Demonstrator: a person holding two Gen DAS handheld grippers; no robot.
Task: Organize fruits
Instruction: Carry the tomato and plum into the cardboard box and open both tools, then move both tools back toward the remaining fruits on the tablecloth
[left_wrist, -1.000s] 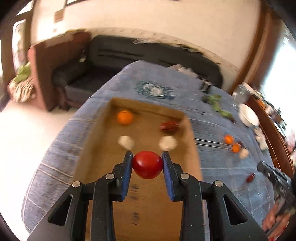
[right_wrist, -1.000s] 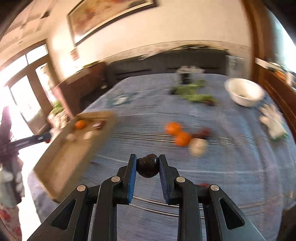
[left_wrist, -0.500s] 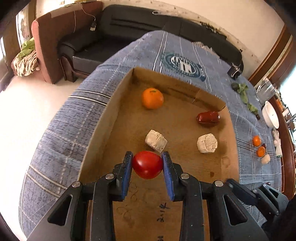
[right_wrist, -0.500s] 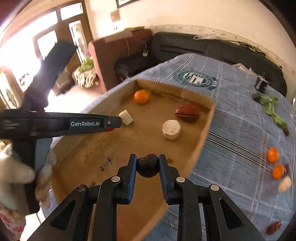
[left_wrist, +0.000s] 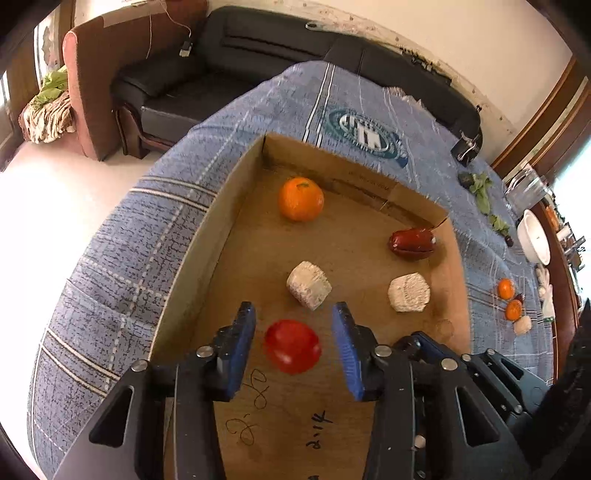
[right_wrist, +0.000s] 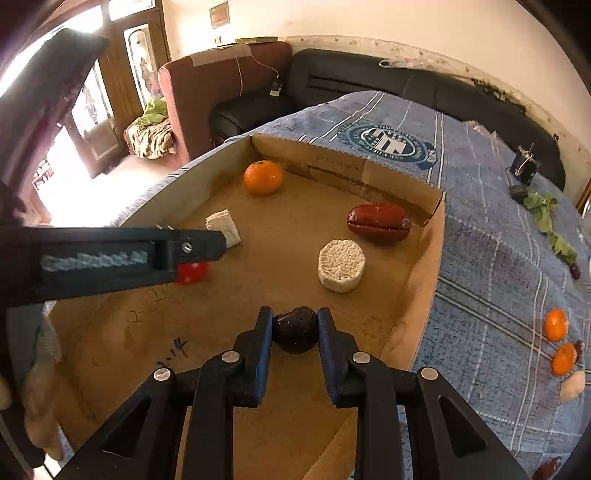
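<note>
Red tomato (left_wrist: 291, 346) inside the cardboard tray (left_wrist: 192, 254), between the blue pads of the left hand-held gripper (left_wrist: 293, 345), a gap visible on each side; jaws opening, pads no longer pressing on it. Dark plum (right_wrist: 295, 329) clenched between the pads of the right hand-held gripper (right_wrist: 294, 328), above the near part of the tray floor. Deeper in the tray from the tomato: a pale cylindrical chunk (left_wrist: 308, 284) just beyond, a second pale chunk (left_wrist: 409, 292) to its right, a red date-like fruit (left_wrist: 412, 243) near the far right corner, an orange (left_wrist: 301, 198) near the far left corner.

In the right wrist view, tomato mostly hidden behind the left gripper's finger, only a red sliver showing. Handwritten marks on the tray floor, not legible. Cannot tell whether the tomato rests on the floor or hangs just above it.

Tray on a blue checked cloth (left_wrist: 110, 258) with a round emblem (left_wrist: 365, 134) beyond the tray's far wall. Right of the tray, two small oranges (right_wrist: 556, 325) and a pale piece on the cloth. Black sofa (left_wrist: 258, 55) past the cloth's far edge.
</note>
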